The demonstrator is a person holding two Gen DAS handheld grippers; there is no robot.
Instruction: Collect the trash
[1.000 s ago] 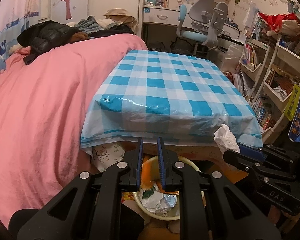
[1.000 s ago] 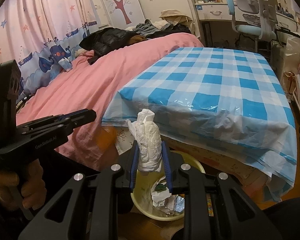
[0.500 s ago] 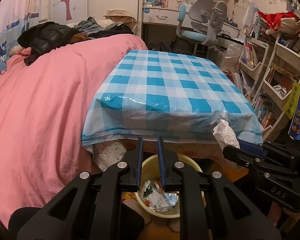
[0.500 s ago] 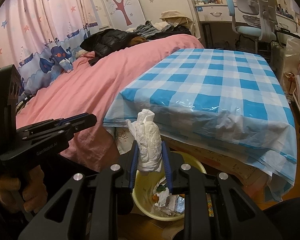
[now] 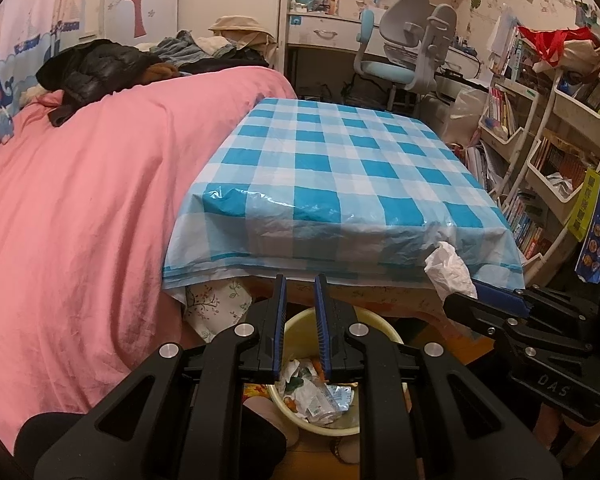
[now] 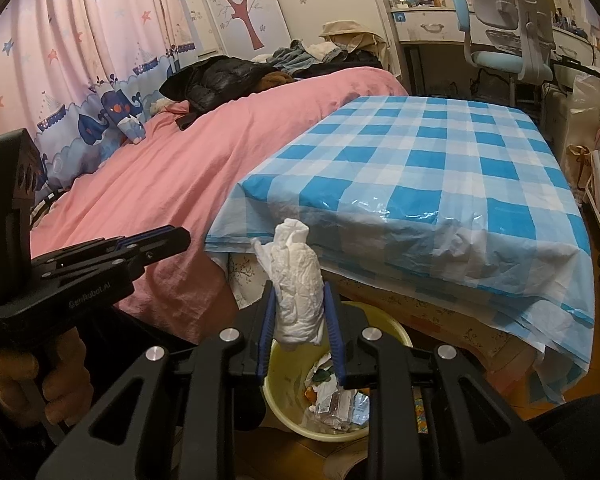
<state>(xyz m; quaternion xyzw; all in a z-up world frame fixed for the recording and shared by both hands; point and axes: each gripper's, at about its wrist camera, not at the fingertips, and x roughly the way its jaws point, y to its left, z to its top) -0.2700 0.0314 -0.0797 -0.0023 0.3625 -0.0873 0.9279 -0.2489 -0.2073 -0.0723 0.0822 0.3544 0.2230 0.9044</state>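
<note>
Right gripper [image 6: 299, 304] clamps a tissue [image 6: 296, 280] above the bin [image 6: 284, 364] — left gripper [image 5: 300, 312] narrow, empty.

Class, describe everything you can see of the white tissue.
The tissue is white, crumpled soft paper, bunched into an upright wad with a twisted top. The right gripper is shut on its lower half, blue pads pressing both sides. It hangs above the yellow bin, in front of the checked tablecloth, touching nothing else.
</note>
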